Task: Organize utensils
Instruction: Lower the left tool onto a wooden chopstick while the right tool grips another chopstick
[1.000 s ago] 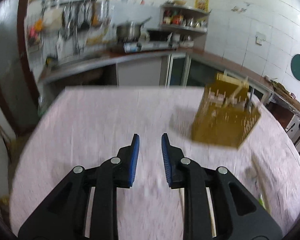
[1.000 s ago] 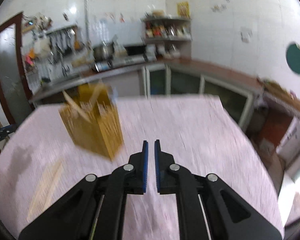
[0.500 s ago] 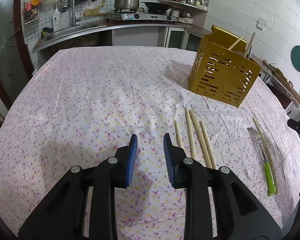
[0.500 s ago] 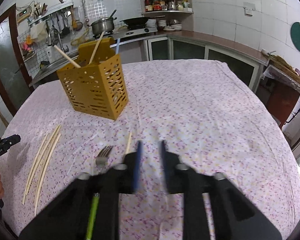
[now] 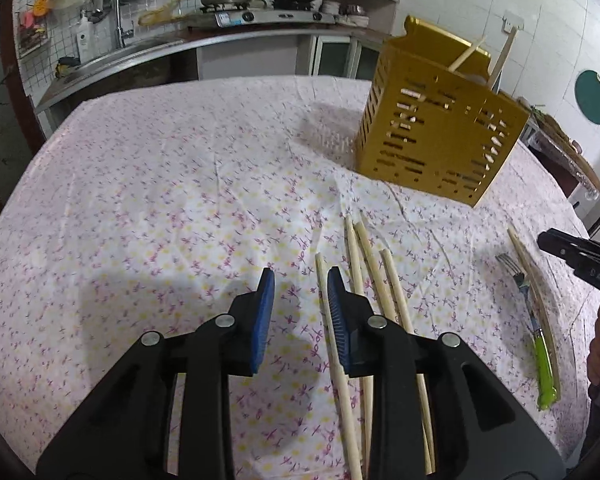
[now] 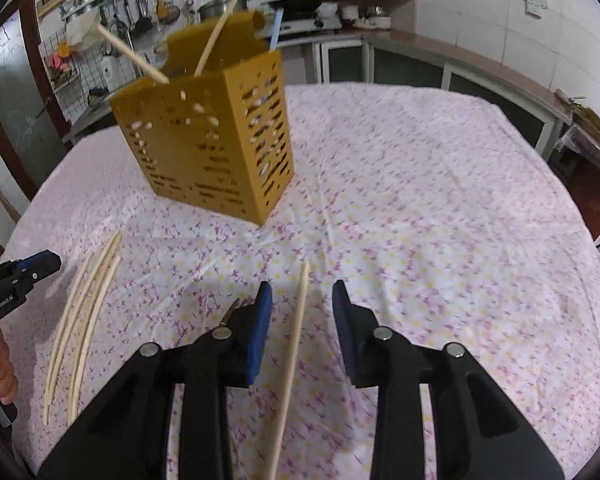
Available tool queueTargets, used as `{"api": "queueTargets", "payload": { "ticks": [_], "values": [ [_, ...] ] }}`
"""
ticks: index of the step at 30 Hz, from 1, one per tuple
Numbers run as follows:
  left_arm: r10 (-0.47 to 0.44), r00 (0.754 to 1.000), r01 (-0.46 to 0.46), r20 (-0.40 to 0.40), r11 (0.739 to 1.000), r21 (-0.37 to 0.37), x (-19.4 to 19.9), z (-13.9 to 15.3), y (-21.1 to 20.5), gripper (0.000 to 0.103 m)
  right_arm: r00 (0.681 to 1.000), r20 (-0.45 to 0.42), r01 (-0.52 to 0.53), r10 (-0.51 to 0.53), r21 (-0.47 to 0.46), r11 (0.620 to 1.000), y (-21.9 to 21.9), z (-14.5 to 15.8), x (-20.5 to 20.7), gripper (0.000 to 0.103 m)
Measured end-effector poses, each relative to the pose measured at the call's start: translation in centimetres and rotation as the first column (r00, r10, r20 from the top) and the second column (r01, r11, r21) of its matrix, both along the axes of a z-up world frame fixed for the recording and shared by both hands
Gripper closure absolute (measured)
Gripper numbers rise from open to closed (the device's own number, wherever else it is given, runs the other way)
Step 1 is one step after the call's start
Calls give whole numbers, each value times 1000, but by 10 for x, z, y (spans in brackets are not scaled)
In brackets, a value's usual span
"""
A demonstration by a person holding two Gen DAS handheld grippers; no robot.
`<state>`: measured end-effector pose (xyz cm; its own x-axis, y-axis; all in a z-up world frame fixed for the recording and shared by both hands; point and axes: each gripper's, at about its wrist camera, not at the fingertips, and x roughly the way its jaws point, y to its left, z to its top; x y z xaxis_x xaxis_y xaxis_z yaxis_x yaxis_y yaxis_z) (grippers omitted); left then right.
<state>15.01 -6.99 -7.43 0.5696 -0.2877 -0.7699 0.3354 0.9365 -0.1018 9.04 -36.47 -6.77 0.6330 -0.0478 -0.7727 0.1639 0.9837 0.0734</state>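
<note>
While both grippers are hovering low over the floral tablecloth point(image 6: 420, 184), I am lining up the right gripper point(image 6: 302, 300), jaws spread wide, around a single chopstick point(image 6: 294, 340) lying between its fingers; nothing is gripped yet. Next I judge I am needing to drop and pinch it, then carry it to the yellow holder point(image 6: 208, 148) standing ahead to the left. My left gripper point(image 5: 296, 284) is waiting open beside four chopsticks point(image 5: 376, 272), with the green-handled fork point(image 5: 538, 344) farther right. Room ahead is looking ample; table edges are lying well away.
</note>
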Motion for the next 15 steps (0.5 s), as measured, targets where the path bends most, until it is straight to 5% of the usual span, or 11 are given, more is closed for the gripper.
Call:
{"api": "queueTargets", "payload": {
  "ticks": [8, 15],
  "values": [
    [-29, 998, 29, -49, 1000, -3, 8, -7, -10, 77, 999, -47, -13, 12, -14, 1000, 8, -15, 20, 72],
    [-40, 996, 47, -83, 996, 82, 17, -24, -25, 77, 995, -98, -9, 7, -21, 1000, 5, -30, 27, 80]
  ]
}}
